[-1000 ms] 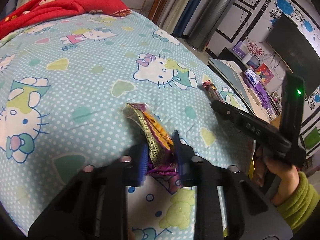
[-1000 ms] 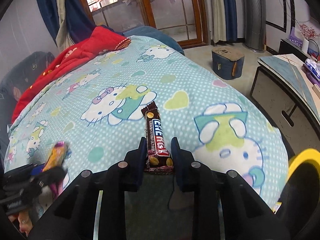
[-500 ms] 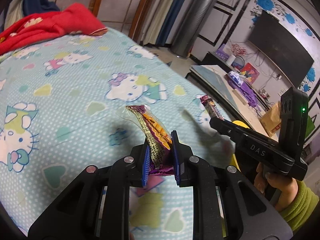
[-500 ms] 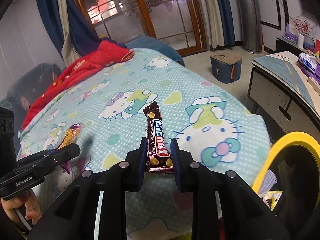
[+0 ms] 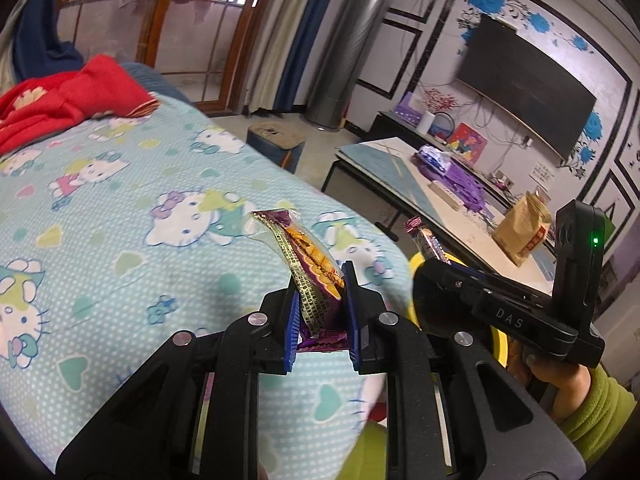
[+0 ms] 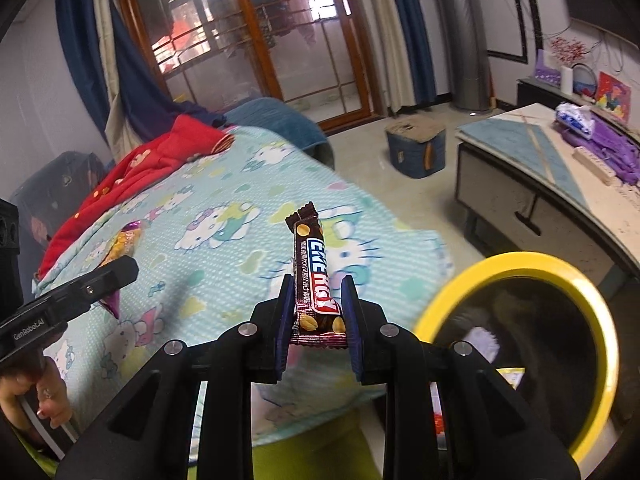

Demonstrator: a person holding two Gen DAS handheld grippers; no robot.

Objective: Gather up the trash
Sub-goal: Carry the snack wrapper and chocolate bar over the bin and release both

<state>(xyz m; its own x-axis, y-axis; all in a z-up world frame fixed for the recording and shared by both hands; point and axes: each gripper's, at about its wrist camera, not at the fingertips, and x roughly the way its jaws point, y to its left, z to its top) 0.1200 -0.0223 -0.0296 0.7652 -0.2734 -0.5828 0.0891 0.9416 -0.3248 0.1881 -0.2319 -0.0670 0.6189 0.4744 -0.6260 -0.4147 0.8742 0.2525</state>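
My left gripper (image 5: 319, 286) is shut on a purple and orange snack wrapper (image 5: 304, 256), held above the bed's near edge. My right gripper (image 6: 316, 294) is shut on a brown "Energy" bar wrapper (image 6: 313, 276), lifted off the bed. A yellow-rimmed black trash bin (image 6: 520, 332) stands just right of the right gripper, with some trash inside. The right gripper also shows in the left wrist view (image 5: 500, 312) with its bar (image 5: 426, 240), over the bin's yellow rim (image 5: 498, 346). The left gripper with its wrapper shows at the left of the right wrist view (image 6: 120, 248).
The bed has a light blue cartoon-cat cover (image 5: 120, 220) with a red blanket (image 5: 60, 100) at its far end. A low table (image 6: 540, 168) with purple items and a brown bag (image 5: 520, 232) stands to the right. A blue stool (image 6: 416, 152) sits on the floor.
Both grippers have lifted their wrappers off the bed and swung right towards the bed's edge. The yellow-rimmed bin has come into full view beside the right gripper.
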